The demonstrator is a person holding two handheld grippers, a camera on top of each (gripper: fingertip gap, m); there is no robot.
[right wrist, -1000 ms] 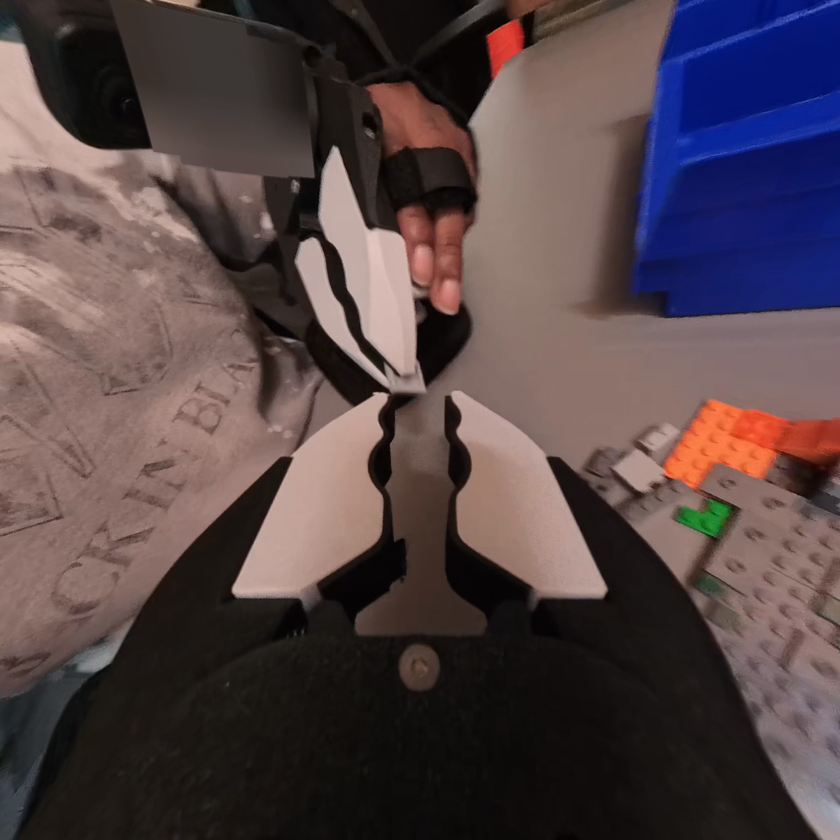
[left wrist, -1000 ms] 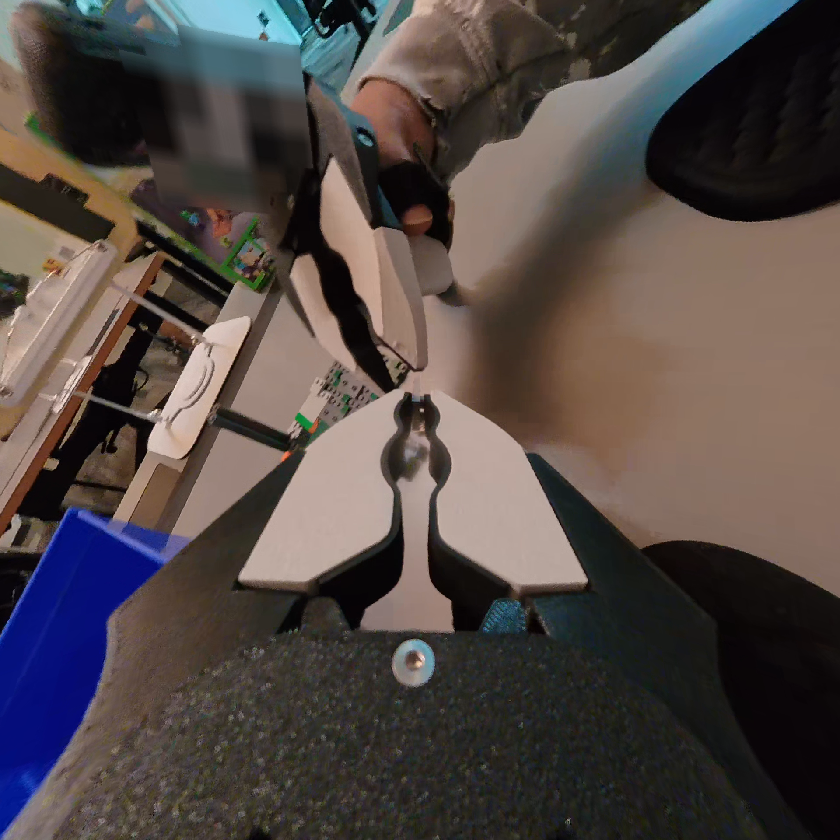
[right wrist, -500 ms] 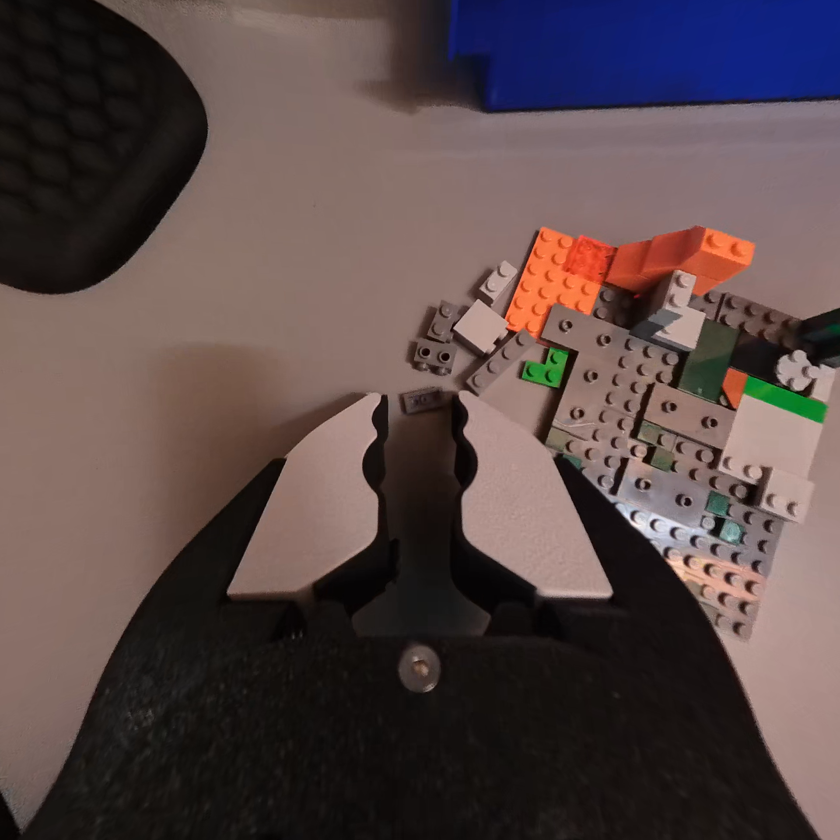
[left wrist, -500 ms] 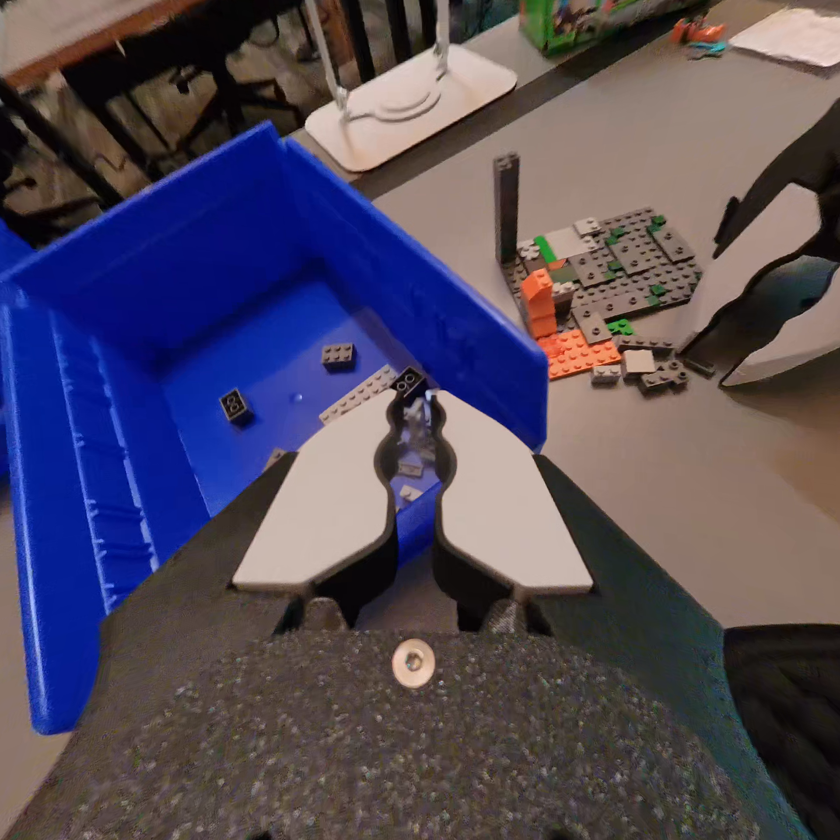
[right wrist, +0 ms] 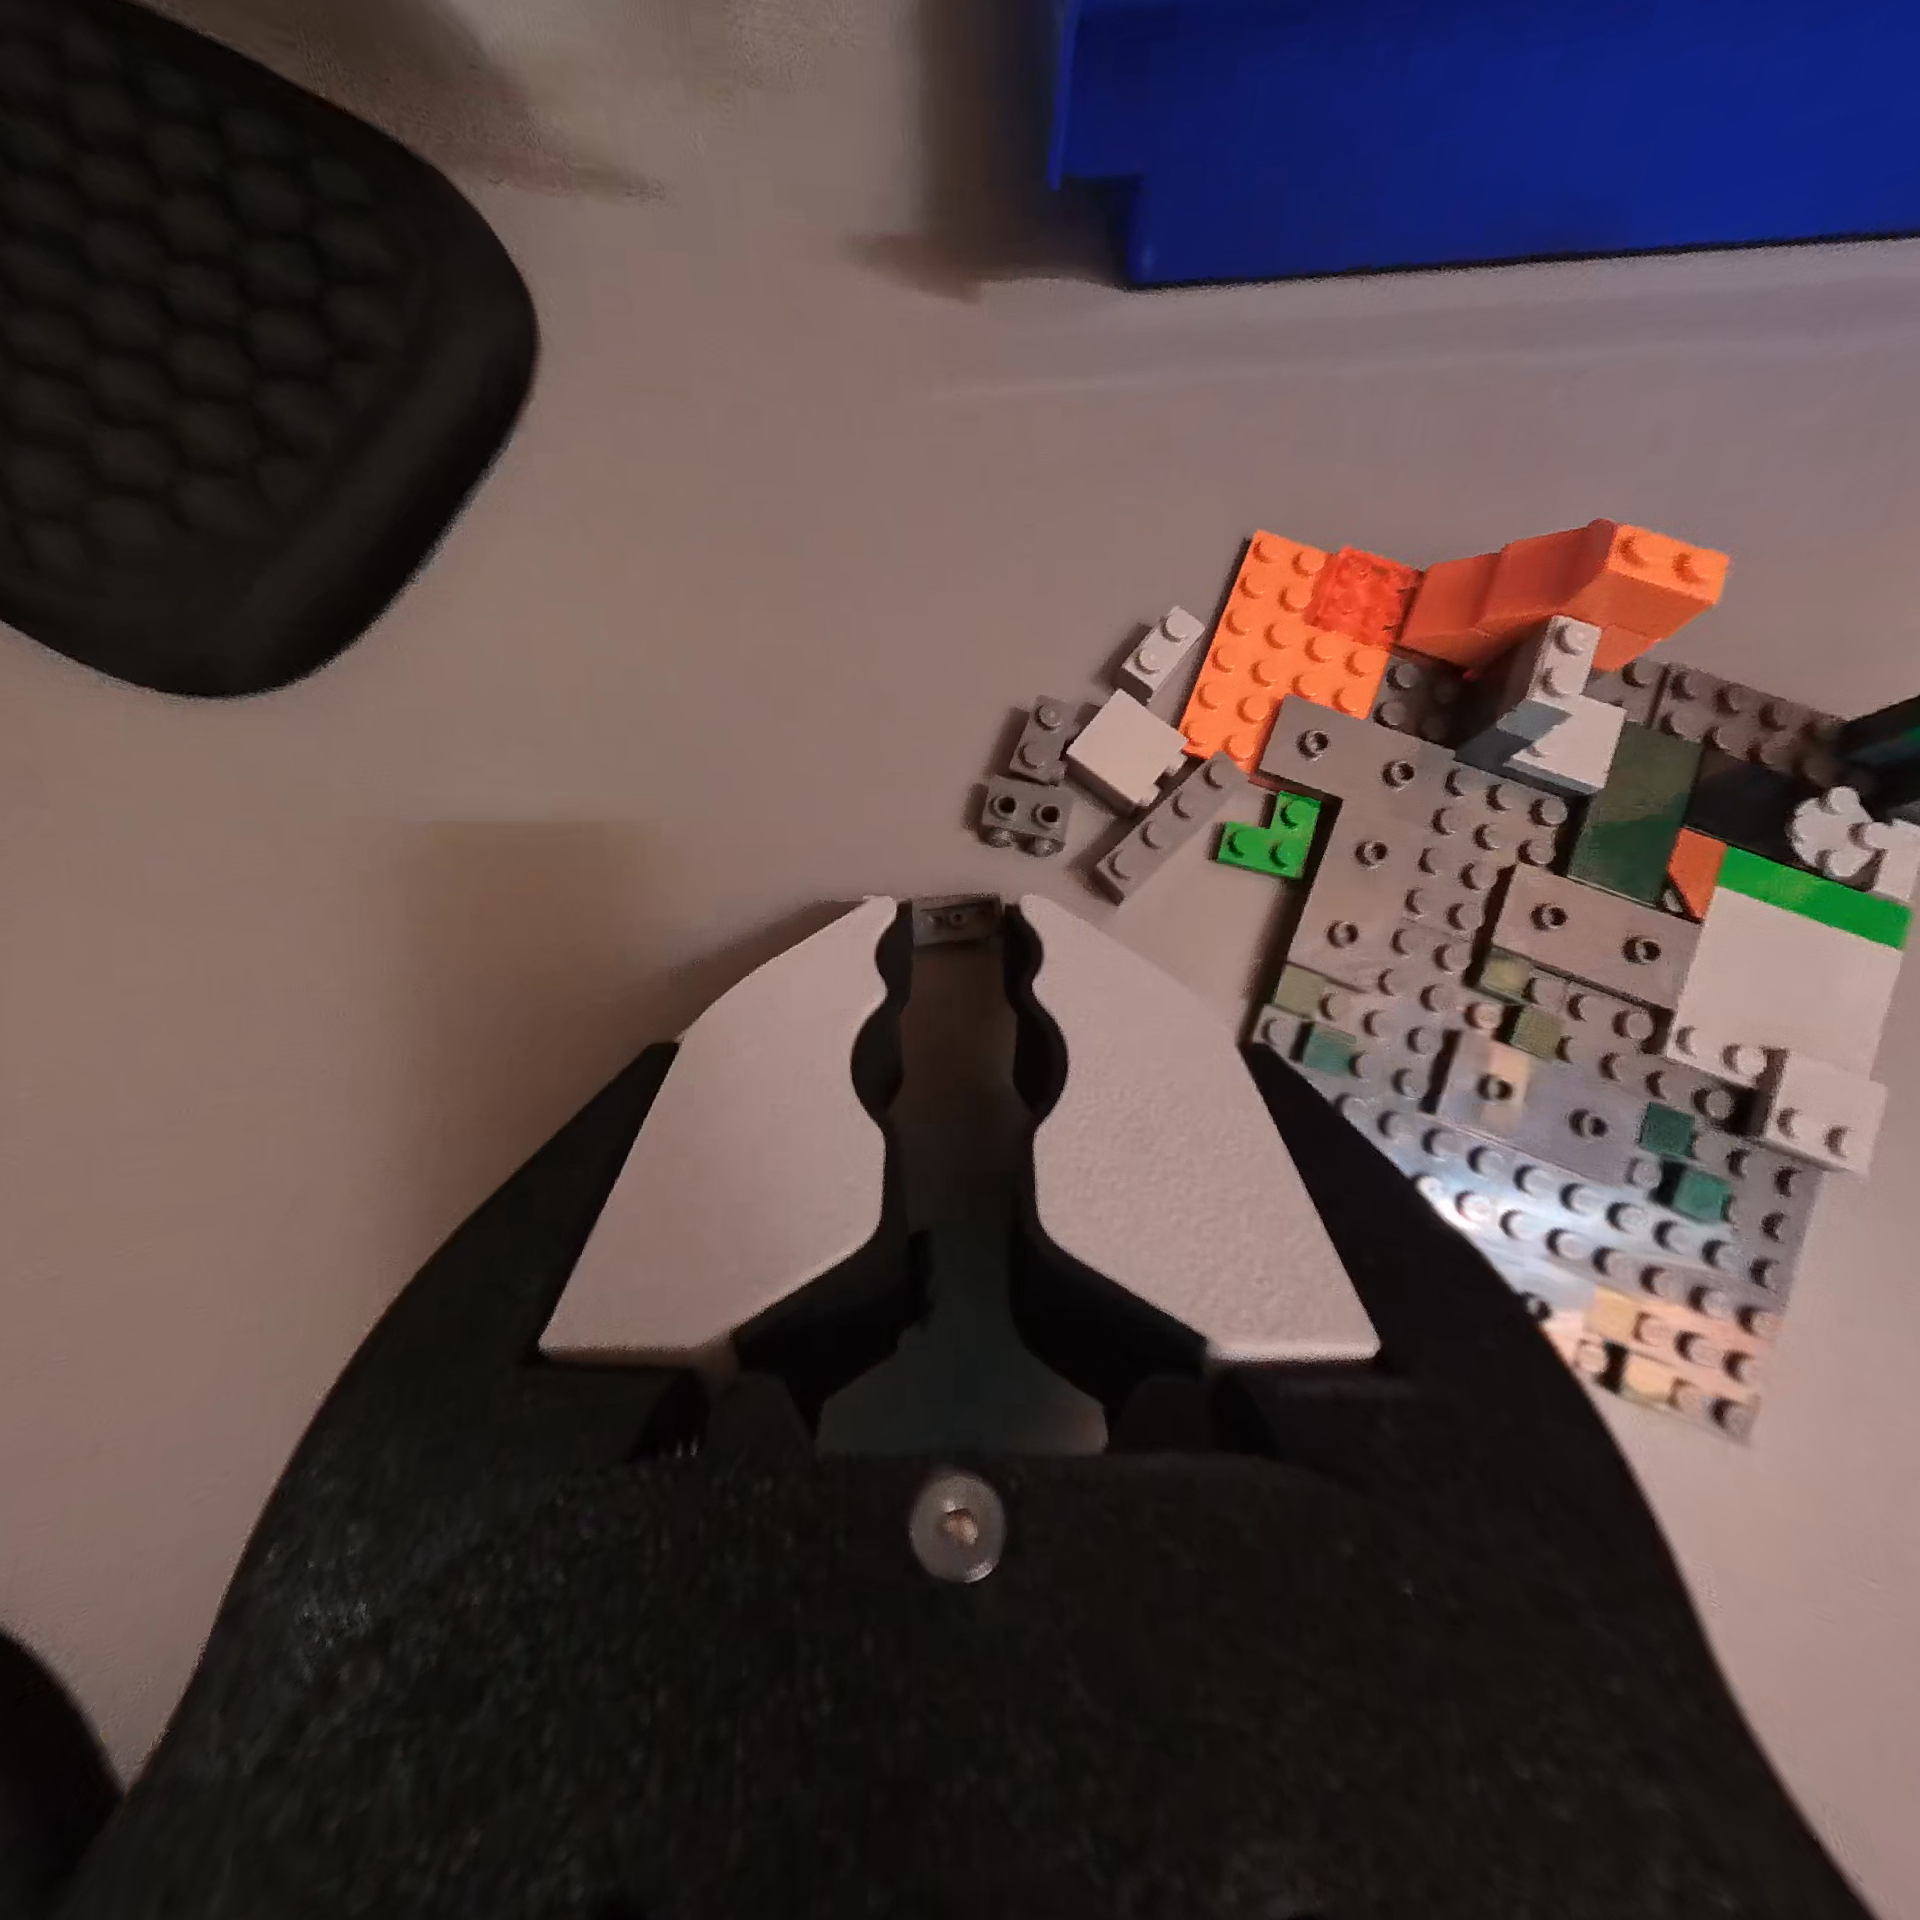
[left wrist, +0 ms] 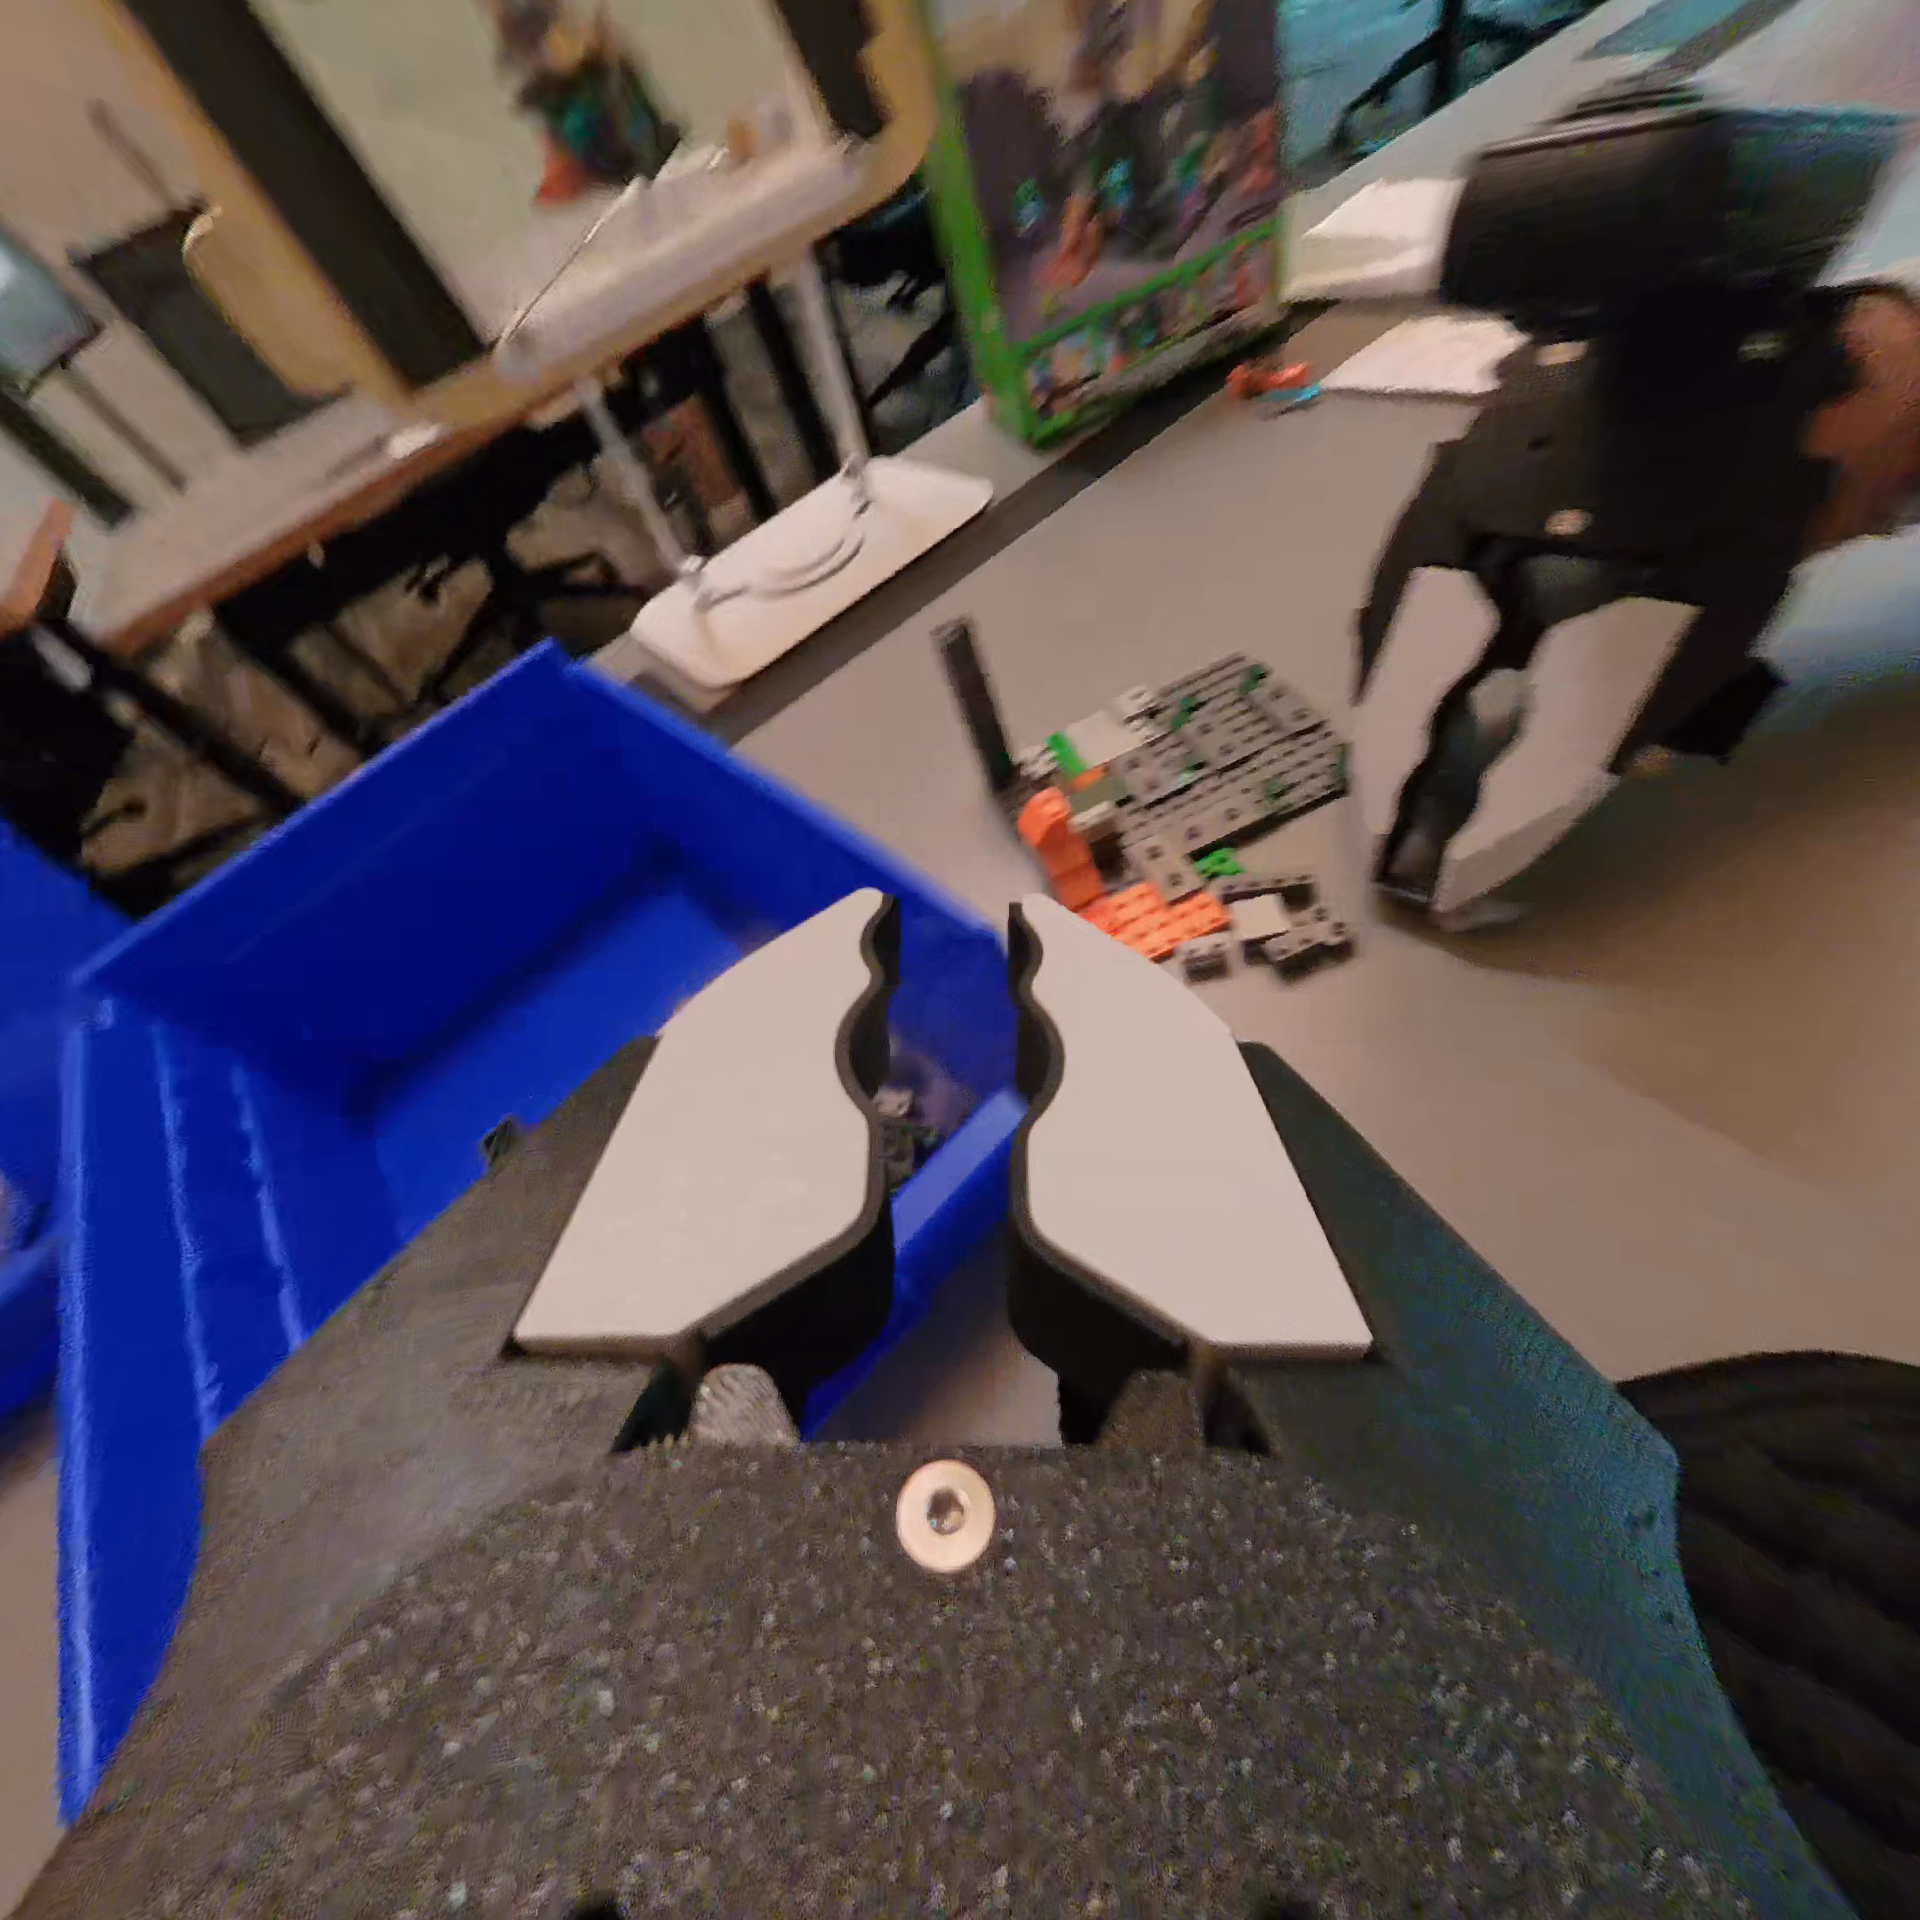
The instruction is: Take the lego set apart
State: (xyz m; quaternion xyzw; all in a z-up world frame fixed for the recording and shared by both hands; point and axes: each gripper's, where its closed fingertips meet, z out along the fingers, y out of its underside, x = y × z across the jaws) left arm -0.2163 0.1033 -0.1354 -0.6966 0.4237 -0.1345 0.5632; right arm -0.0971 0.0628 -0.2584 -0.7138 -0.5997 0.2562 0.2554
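My left gripper (left wrist: 951, 920) hangs over the near corner of the blue bin (left wrist: 343, 935), its fingers parted by a narrow gap with nothing between them. Through that gap I can see a few small dark pieces lying on the bin floor (too blurred to tell their shape). Ahead and to the right of these fingertips, on the grey table (left wrist: 1558, 1091), sits the lego set (left wrist: 1195, 769): a grey studded plate with green bits, an orange stack at its near edge, and a dark upright post at its far left corner. Loose small bricks lie just in front of it.

My right gripper (right wrist: 956, 914) points down at the table, fingers a little apart, and a small dark grey piece (right wrist: 954, 923) sits right between the tips; I cannot tell whether the pads press it or only flank it. To the right of these fingers lies the lego set (right wrist: 1507, 987), with an orange plate (right wrist: 1278, 644) at its far left corner and loose grey bricks (right wrist: 1101, 769) just beyond my right fingertip. The blue bin (right wrist: 1455, 125) stands farther ahead. A black honeycomb-textured pad (right wrist: 208, 332) lies ahead to the left, well apart from the bricks.

In the left wrist view, my right gripper (left wrist: 1455, 873) shows tip-down beside the set's right edge.
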